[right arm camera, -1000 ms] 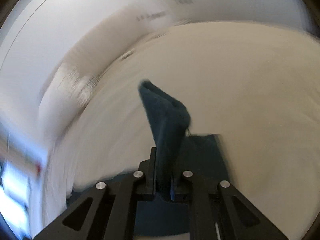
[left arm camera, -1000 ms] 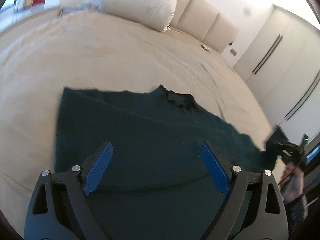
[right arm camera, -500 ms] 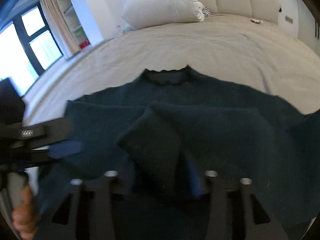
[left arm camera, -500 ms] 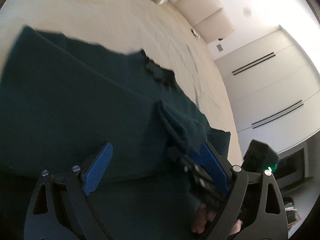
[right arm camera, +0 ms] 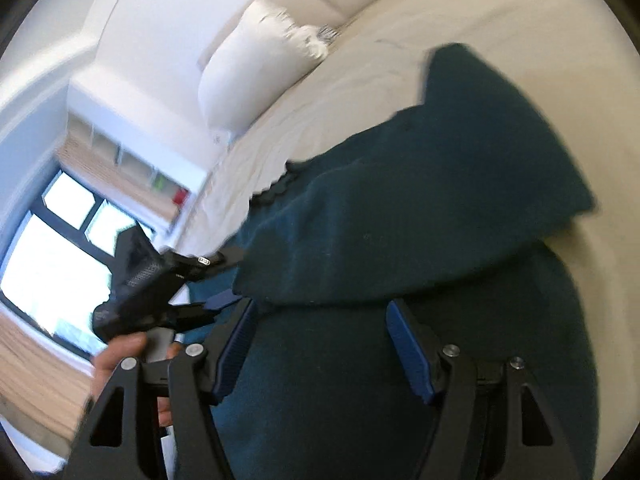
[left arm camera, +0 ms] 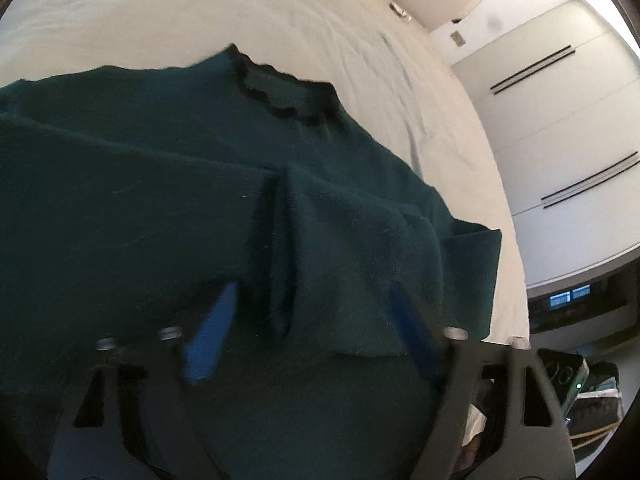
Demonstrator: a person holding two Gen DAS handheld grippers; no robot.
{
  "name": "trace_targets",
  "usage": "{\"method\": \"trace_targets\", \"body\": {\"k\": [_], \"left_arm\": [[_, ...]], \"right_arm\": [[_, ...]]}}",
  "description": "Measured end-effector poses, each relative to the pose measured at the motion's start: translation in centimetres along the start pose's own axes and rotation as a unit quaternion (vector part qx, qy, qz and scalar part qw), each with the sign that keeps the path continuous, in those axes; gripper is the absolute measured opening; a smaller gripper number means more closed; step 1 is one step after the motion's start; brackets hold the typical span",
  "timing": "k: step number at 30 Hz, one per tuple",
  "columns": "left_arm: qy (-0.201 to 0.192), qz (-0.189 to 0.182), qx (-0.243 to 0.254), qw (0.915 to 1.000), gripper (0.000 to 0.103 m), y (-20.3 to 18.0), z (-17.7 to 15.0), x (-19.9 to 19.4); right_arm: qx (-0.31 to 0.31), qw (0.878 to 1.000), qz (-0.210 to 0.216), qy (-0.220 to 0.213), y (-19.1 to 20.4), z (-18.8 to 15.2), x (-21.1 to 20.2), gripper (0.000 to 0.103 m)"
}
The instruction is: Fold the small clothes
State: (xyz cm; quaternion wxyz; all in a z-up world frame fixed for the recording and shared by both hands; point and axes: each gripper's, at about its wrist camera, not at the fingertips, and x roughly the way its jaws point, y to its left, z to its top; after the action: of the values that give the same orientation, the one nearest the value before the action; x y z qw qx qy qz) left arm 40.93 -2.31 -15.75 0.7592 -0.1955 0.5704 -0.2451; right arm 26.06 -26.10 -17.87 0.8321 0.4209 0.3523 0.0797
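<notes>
A: Item one?
B: Dark green sweater [left arm camera: 132, 184], lying on the bed [left arm camera: 200, 12], frilled collar [left arm camera: 288, 94] toward the headboard. One sleeve [left arm camera: 352, 248] is folded across the body, its cuff end near the hem.

A: Left tool?
B: Left tool [left arm camera: 316, 320], blue pads, low over the folded sleeve. Its jaws have just been closing; the sleeve lies between them, but whether the pads press on it I cannot tell, as the picture is blurred there.

A: Right tool?
B: Right tool [right arm camera: 320, 336], jaws apart and just been opening, above the sweater body [right arm camera: 320, 400], gripping nothing. The folded sleeve [right arm camera: 400, 220] lies just ahead of its tips.

A: Other entries?
B: White pillow [right arm camera: 256, 64] at the head of the bed; a hand [right arm camera: 116, 360] holding the left tool's grip.
</notes>
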Motion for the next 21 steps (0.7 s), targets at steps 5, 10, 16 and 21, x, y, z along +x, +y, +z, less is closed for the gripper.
{"method": "trace_targets", "body": {"k": [5,10,16,21], "left_arm": [[0.015,0.0,0.006,0.9999,0.013,-0.9,-0.1,0.8],[-0.048,-0.015,0.006,0.9987,0.009,-0.7,-0.6,-2.5],[-0.112,-0.01,-0.006,0.9936,0.009,2.3,-1.9,-7.4],[-0.125,-0.013,-0.028,0.9917,0.009,5.8,-2.7,-8.3]], "right_arm": [[0.086,0.995,0.046,-0.013,-3.0,0.6,-1.7,0.071],[0.188,0.977,0.08,-0.055,-6.1,0.7,-3.0,0.072],[0.223,0.968,0.077,-0.088,-7.1,0.6,-3.7,0.072],[0.249,0.959,0.078,-0.114,-7.2,0.3,-4.4,0.073]]}}
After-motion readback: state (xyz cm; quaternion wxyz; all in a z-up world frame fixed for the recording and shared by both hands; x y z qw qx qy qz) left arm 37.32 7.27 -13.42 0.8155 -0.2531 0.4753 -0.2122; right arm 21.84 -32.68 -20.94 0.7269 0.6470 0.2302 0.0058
